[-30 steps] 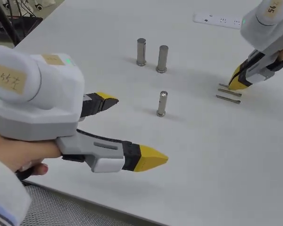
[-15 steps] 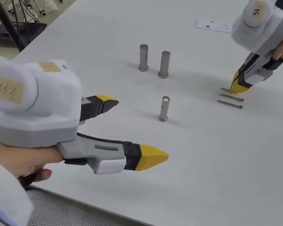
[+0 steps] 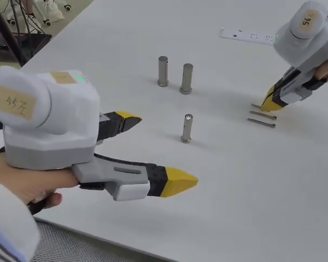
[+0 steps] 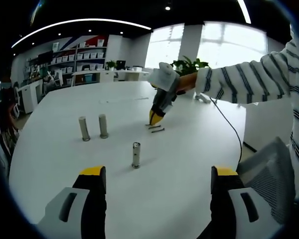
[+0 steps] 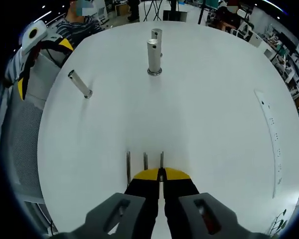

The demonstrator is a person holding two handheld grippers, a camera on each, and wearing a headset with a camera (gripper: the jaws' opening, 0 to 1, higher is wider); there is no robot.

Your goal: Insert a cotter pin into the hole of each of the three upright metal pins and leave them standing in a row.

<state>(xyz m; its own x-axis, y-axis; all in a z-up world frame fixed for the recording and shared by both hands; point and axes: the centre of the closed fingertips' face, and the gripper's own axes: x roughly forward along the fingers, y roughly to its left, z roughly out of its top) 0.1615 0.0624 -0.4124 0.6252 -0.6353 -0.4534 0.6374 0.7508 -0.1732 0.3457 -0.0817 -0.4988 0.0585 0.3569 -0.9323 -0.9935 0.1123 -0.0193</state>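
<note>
**A:** Where is there room to move?

**B:** The bench (image 3: 246,185) is white, smooth and matte, and most of it is bare. Its near edge runs on a slant below the left gripper (image 3: 165,148), with grey mesh (image 3: 65,243) beneath. That gripper hovers over the near-left part, its yellow-tipped jaws spread wide with nothing between them.

**A:** And the metal pins?

**B:** They are three polished steel cylinders, each upright on a small flanged foot. The back-left metal pin (image 3: 163,71) and the back-right metal pin (image 3: 186,78) stand close together without touching. The front metal pin (image 3: 187,128) stands alone nearer the person, with open bench all round it (the widest gap is towards the near-right).

**A:** The cotter pins?

**B:** The cotter pins (image 5: 145,160) are three thin grey rods lying flat and parallel, just beside one another. They are well apart from the upright pins, on the right.

**A:** Is the right gripper (image 5: 161,174) on them?

**B:** Its tips are down at their near ends with the jaws together. I cannot tell whether they pinch one. A flat white power strip (image 3: 246,36) lies beyond it, towards the far edge.
</note>
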